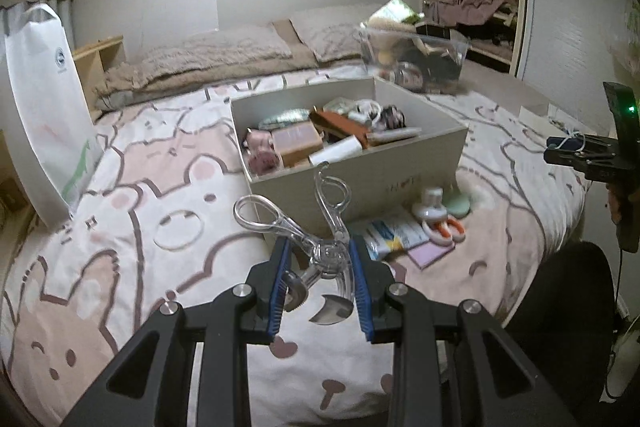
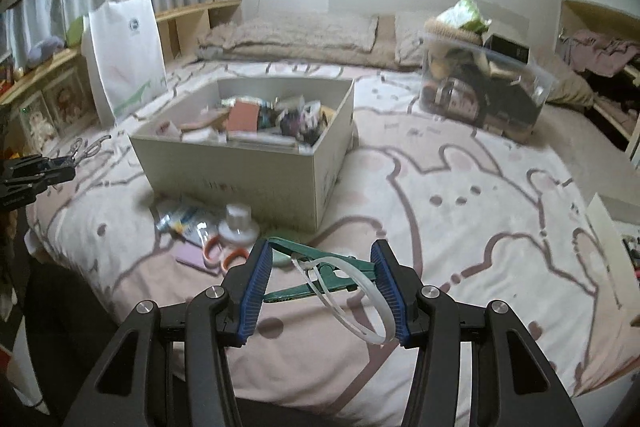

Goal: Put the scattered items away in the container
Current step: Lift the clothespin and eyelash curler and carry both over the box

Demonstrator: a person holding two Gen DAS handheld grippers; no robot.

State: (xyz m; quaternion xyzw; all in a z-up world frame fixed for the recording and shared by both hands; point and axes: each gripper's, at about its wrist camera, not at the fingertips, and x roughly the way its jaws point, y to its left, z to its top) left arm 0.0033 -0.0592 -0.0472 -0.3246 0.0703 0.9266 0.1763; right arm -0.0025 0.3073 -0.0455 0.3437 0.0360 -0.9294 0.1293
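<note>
An open grey box [image 1: 424,163] full of small items stands on the bed; it also shows in the right wrist view [image 2: 256,171]. My left gripper [image 1: 319,247] is shut on a clear eyelash curler [image 1: 320,227], held above the bedspread in front of the box. My right gripper [image 2: 321,255] is shut on a green clamp [image 2: 316,259] with a white strap [image 2: 376,295] looped through it. Loose items lie by the box front: a white round bottle [image 2: 238,223], orange-handled scissors [image 2: 218,253], a packet [image 2: 180,221], a purple pad [image 2: 196,261].
A white paper bag [image 1: 44,107] stands at the bed's left. A clear bin [image 2: 484,87] full of things sits at the back right. Pillows [image 1: 224,55] lie at the head. A wooden shelf [image 2: 192,23] runs along the wall. A black chair [image 1: 560,303] stands beside the bed.
</note>
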